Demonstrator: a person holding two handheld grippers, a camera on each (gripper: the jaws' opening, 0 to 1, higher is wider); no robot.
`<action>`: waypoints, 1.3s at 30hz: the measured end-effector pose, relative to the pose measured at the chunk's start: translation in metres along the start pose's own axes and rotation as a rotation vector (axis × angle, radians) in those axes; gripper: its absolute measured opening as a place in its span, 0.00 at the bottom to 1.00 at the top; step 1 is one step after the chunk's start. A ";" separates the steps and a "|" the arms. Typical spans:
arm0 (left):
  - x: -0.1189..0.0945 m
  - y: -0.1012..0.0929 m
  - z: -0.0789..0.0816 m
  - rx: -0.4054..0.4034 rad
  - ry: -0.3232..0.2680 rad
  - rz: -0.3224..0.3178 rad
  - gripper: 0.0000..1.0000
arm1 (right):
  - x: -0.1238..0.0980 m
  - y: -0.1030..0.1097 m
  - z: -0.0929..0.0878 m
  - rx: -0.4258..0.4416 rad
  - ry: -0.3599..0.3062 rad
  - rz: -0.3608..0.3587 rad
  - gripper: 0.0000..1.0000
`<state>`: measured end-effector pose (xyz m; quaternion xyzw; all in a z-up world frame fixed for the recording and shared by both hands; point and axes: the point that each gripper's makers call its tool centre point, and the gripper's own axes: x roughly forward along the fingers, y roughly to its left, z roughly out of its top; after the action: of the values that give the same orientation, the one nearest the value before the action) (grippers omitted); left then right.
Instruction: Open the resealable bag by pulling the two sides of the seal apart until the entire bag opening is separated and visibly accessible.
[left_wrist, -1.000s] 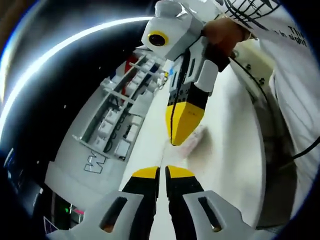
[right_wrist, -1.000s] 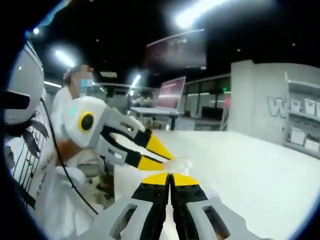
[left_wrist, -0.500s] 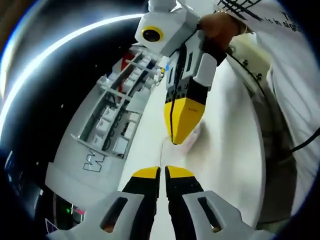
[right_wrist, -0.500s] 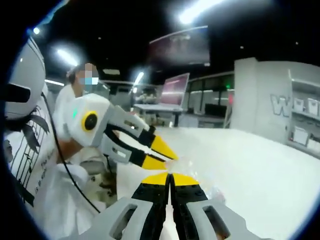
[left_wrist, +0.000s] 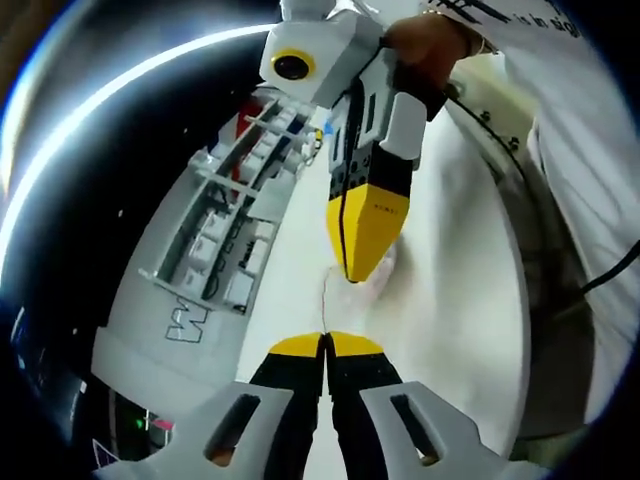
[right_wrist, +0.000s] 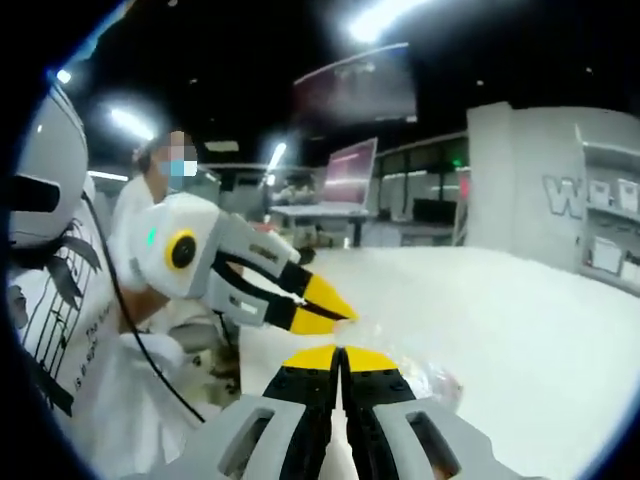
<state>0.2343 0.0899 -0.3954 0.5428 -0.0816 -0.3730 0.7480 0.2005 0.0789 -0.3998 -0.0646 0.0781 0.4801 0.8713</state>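
Observation:
A clear resealable bag with something pinkish inside hangs over the white table, stretched between the two grippers. My left gripper rises from the bottom of the left gripper view with its yellow-tipped jaws pressed together on a thin edge of the bag. Just above it, my right gripper points down, shut on the bag's upper edge. In the right gripper view my right gripper is shut, the left gripper comes in from the left, and the bag lies crumpled to the right. The seal itself is too faint to tell.
A grey shelf unit holding white boxes stands along the table's left side. A person's hand and white shirt fill the right. Beyond the table sit a laptop, another person and a grey wall.
The right gripper has drawn a little nearer to the left gripper's tips. The left jaws have pressed tighter together. The bag stays pinched between them.

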 end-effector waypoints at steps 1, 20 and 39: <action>0.000 -0.001 0.000 0.000 -0.001 -0.004 0.01 | 0.000 0.000 -0.001 0.006 0.002 0.000 0.00; -0.001 0.021 0.011 0.054 -0.032 0.078 0.01 | -0.006 -0.008 0.030 0.280 -0.131 0.062 0.01; 0.002 0.025 0.024 0.087 -0.106 0.096 0.01 | 0.012 -0.021 0.022 0.552 -0.046 0.066 0.06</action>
<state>0.2347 0.0743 -0.3651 0.5499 -0.1632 -0.3608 0.7354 0.2267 0.0817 -0.3799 0.1888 0.1880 0.4703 0.8414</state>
